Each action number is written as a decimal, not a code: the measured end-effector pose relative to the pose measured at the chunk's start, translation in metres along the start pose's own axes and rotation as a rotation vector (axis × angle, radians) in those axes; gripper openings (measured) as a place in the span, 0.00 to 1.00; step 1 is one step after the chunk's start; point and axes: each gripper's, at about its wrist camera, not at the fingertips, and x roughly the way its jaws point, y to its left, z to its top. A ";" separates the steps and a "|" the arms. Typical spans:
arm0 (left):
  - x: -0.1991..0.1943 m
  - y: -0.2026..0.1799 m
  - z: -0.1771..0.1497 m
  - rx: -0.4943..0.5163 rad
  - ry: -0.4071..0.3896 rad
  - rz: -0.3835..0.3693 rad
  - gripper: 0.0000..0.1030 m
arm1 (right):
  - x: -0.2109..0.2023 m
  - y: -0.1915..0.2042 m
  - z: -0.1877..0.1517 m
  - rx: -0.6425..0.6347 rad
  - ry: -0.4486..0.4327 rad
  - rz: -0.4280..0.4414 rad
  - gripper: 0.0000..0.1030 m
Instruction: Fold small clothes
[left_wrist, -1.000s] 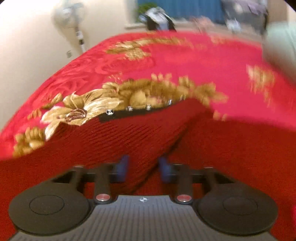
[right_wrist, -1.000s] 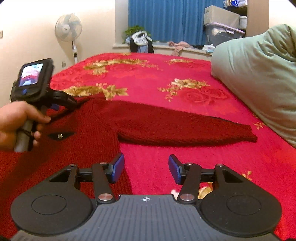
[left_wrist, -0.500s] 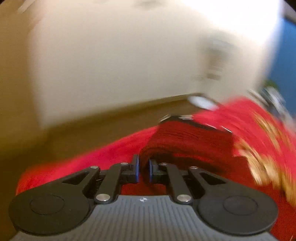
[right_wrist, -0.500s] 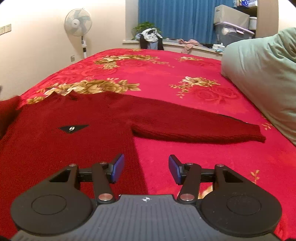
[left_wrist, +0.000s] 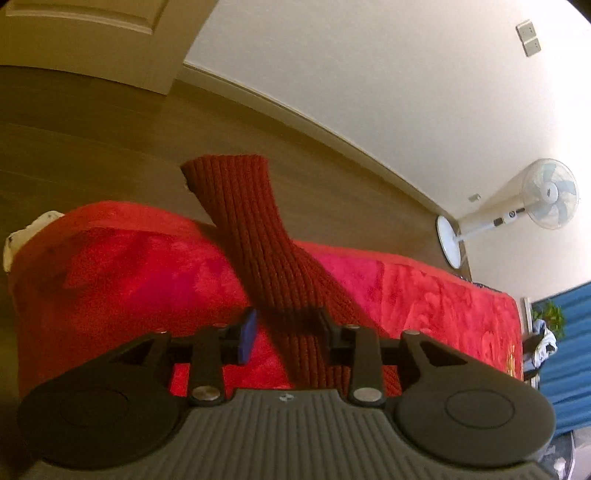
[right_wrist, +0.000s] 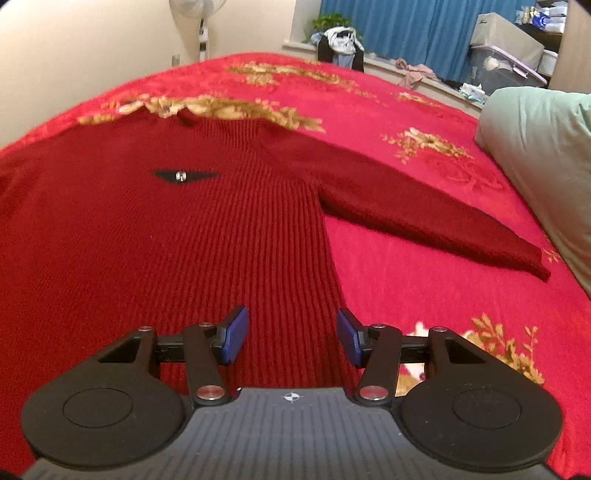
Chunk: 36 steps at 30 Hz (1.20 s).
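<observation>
A dark red ribbed sweater (right_wrist: 184, 229) lies flat on the red flowered bedspread (right_wrist: 406, 295), with one sleeve (right_wrist: 424, 206) stretched out to the right. In the left wrist view the other sleeve (left_wrist: 251, 229) runs over the bed's edge, its cuff sticking out above the floor. It passes between the jaws of my left gripper (left_wrist: 284, 325), which are opening; the left pad (left_wrist: 246, 334) stands clear of the knit. My right gripper (right_wrist: 291, 332) hovers open over the right side of the sweater's body with nothing pinched.
A pale green quilt (right_wrist: 535, 147) is bunched at the bed's right side. A standing fan (left_wrist: 546, 195) is on the wooden floor (left_wrist: 74, 129) by the wall. Clothes and storage boxes (right_wrist: 506, 62) line the blue-curtained window beyond the bed.
My left gripper swung from facing across the bed to facing its edge and the floor, taking the sleeve along, then parted its jaws. My right gripper moved lower over the sweater's body.
</observation>
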 end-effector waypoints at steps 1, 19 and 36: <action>0.001 0.000 0.001 -0.003 -0.002 -0.004 0.36 | 0.002 0.000 -0.002 -0.003 0.010 -0.002 0.53; -0.002 -0.039 -0.017 0.161 -0.063 0.212 0.18 | 0.007 0.000 -0.008 -0.040 0.026 0.005 0.53; 0.005 -0.037 -0.025 0.172 -0.012 0.211 0.15 | 0.010 0.004 -0.010 -0.055 0.028 -0.004 0.54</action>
